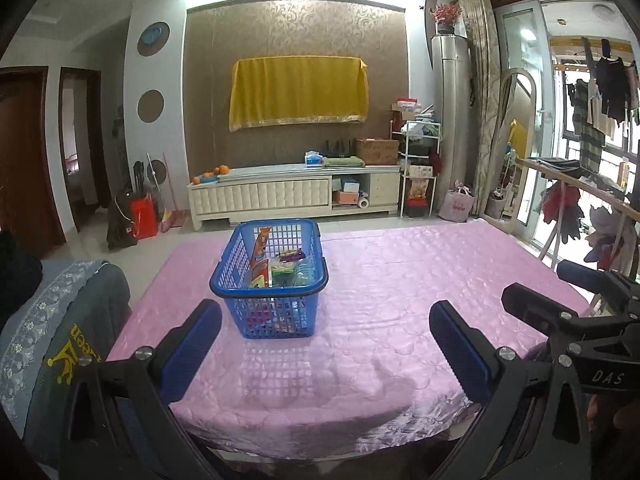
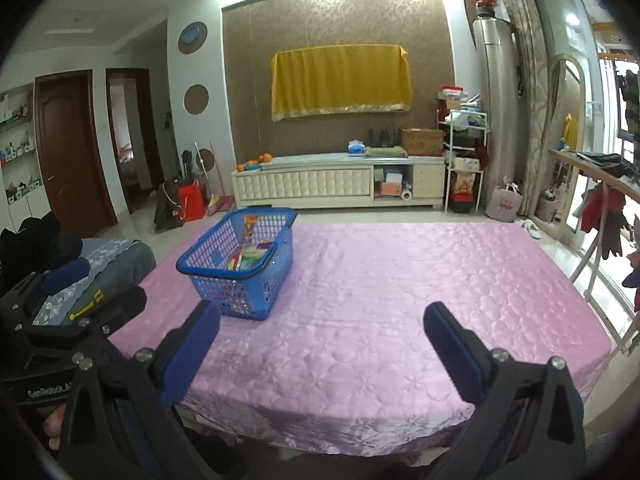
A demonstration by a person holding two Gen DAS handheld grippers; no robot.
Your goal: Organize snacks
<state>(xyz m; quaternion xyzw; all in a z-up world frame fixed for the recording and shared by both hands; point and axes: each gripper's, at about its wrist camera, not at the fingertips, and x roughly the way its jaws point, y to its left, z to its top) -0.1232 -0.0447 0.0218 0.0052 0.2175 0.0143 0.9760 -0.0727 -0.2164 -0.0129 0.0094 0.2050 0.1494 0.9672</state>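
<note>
A blue plastic basket (image 1: 268, 290) stands on the pink quilted table cover (image 1: 420, 280), left of the middle. Several snack packets (image 1: 280, 268) lie inside it, one orange packet upright against the far wall. My left gripper (image 1: 324, 311) hovers above the near part of the table just before the basket, its jaws wide open and bare. My right gripper (image 2: 320, 312) hangs to the right of the basket (image 2: 216, 274), open and holding nothing. Each gripper shows at the edge of the other's view: the right one's fingers (image 1: 532, 308), the left one's fingers (image 2: 120, 302).
A grey embroidered cushion (image 1: 60, 340) lies off the table's left edge. Beyond the table stand a white TV cabinet (image 1: 288, 194) and a metal shelf (image 1: 418, 168). A drying rack with clothes (image 1: 580, 208) lines the right side.
</note>
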